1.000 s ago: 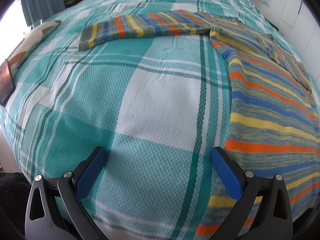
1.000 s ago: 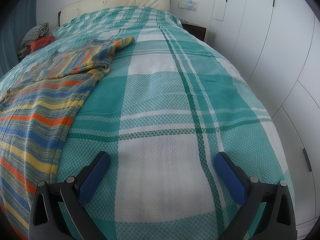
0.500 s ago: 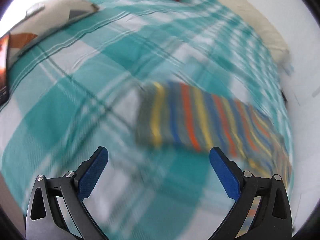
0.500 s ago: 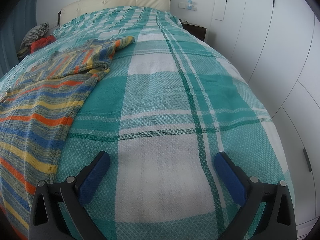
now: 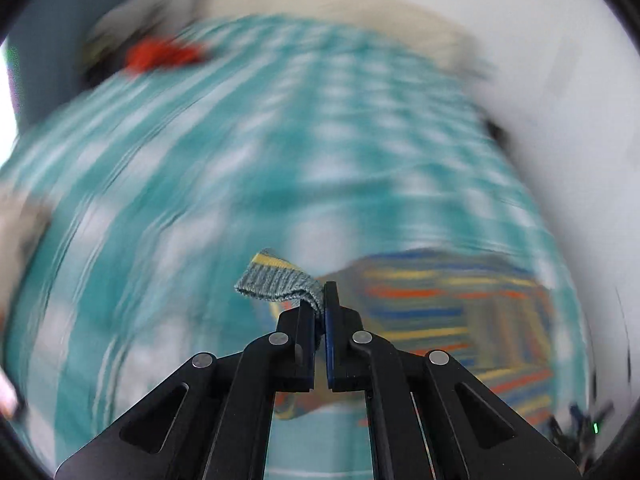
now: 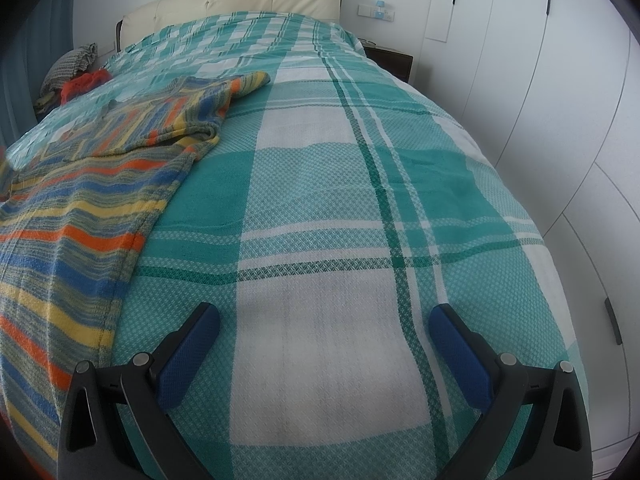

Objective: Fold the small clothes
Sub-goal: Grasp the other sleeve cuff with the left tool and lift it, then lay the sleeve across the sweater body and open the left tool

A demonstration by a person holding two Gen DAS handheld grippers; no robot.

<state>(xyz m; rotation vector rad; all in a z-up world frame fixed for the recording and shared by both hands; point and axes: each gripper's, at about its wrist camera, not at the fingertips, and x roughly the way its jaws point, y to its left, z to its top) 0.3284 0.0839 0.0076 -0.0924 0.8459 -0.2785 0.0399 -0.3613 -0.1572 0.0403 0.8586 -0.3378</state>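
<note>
A: L gripper, what's it got?

B: Jaws pinched together on the grey ribbed cuff of the striped sweater. Cuff end sticks out to the left of the fingers, w/ a yellow band on top. Cloth is pressed between the pads, lifted off the bed.

A: Rest of the sweater?

B: In the L wrist view it trails off to the right and below the jaws, orange/blue/yellow stripes, lying on the teal plaid bedspread. Very blurred there, can't read the folds.

A: R gripper?

B: Wide apart, nothing between the fingers. It hangs over a white square of the plaid, near the foot of the bed. Blue pads clear of the cloth as far as I can see.

A: Sweater from that side?

B: Spread flat on the left part of the bed, body nearest the cam, one sleeve folded across toward the middle, its cuff end on the bedspread. Well apart from the R gripper's right finger, near the left one.

A: Anything else?

B: Red garment and a grey patterned one bunched at the far left corner by the cream headboard. White wardrobe doors along the right.
</note>
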